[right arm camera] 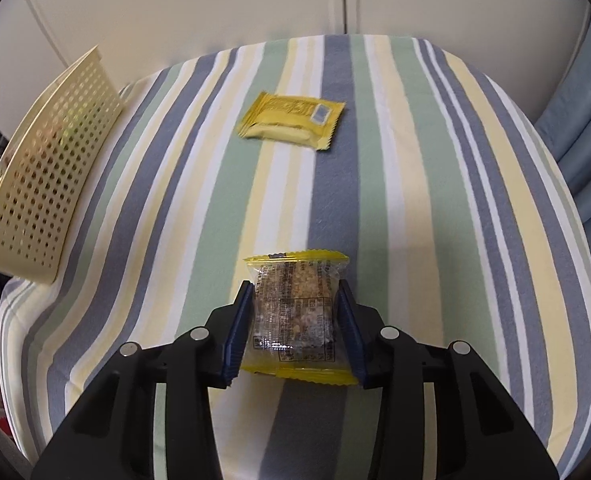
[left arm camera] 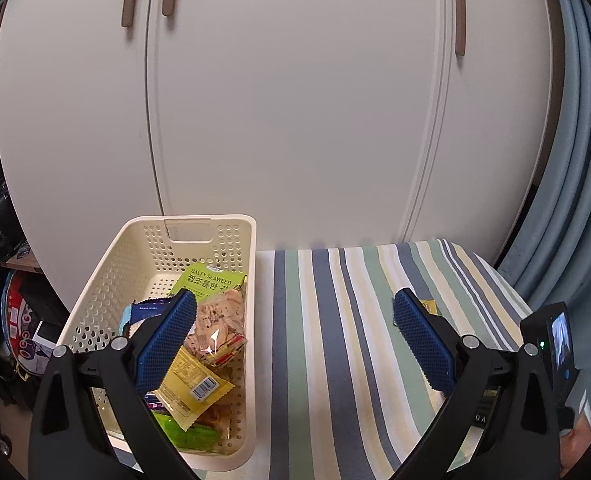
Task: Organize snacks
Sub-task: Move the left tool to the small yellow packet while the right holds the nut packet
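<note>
**Cereal bar in my right claw, left claw wide over the basket edge**

From my left wrist camera, my left claw (left arm camera: 295, 320) stands wide, nothing between its blue pads (left arm camera: 423, 340). One finger hangs over the cream basket (left arm camera: 107, 280), the other over the striped cloth (left arm camera: 335, 340) to the right. The basket sits at the left edge of the cloth, its far end close to the white cupboard doors (left arm camera: 295, 100). Inside it lie a green seaweed pack (left arm camera: 209, 280) toward the far end, a clear bag of pale crackers (left arm camera: 219, 328) in the middle, a yellow packet (left arm camera: 193, 390) with a barcode nearer me, and a green wrapper (left arm camera: 187, 434) at the near end. A blue wrapper (left arm camera: 149, 308) shows partly behind my left finger. At the right edge I see part of the other claw's camera body (left arm camera: 555, 344), with a blue curtain (left arm camera: 575, 160) beyond.

From my right wrist camera, my right claw (right arm camera: 295, 312) is closed narrow on a cereal bar (right arm camera: 295, 308) in a clear wrapper with yellow ends, the pads (right arm camera: 239, 332) pressing its two long sides. Whether the bar touches the cloth I cannot tell. Farther away on the cloth (right arm camera: 415, 200) lies a yellow snack pack (right arm camera: 291, 120), flat and well apart from the bar. The basket (right arm camera: 47, 172) stands at the far left, its holed side wall facing me
</note>
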### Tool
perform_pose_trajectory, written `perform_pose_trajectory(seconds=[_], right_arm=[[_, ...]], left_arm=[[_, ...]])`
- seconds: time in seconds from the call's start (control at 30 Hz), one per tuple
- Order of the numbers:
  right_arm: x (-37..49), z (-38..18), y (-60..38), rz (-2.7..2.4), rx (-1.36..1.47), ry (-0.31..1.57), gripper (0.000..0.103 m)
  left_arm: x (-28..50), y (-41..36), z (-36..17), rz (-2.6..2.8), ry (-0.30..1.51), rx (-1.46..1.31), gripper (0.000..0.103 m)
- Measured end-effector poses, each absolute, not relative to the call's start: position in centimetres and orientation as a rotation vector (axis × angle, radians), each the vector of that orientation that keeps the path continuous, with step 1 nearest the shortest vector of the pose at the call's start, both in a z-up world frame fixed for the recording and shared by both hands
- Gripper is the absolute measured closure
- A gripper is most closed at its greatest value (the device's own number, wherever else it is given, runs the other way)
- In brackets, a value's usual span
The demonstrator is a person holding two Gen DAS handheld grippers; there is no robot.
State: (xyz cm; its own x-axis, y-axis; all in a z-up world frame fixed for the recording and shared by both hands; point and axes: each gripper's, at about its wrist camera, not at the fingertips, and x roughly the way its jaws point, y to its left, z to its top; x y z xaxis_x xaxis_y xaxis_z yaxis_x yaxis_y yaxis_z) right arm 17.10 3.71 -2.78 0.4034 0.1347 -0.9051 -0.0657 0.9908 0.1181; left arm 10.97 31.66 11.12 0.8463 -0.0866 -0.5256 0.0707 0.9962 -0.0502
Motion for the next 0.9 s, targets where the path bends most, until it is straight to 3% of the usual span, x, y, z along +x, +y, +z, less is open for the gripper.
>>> perform_pose_trajectory(seconds=[0.67, 0.7, 0.77, 0.9], right_arm=[[21.5, -3.6, -2.2, 0.141, 0.179, 1.147, 0.059], [21.6, -3.6, -2.2, 0.145, 0.172, 1.148, 0.058], [21.4, -3.6, -2.0, 0.169, 0.172, 1.151, 0.045], [21.0, -3.6, -1.7, 0.167, 0.138, 1.155, 0.044]], left_arm=[[13.6, 25.9, 4.3, -0.186, 0.735, 0.08, 0.003], [13.7, 25.9, 4.0, -0.187, 0.744, 0.073, 0.003], [13.9, 25.9, 3.6, -0.187, 0.754, 0.068, 0.003], [14.1, 25.6, 3.1, -0.178, 0.762, 0.077, 0.003]])
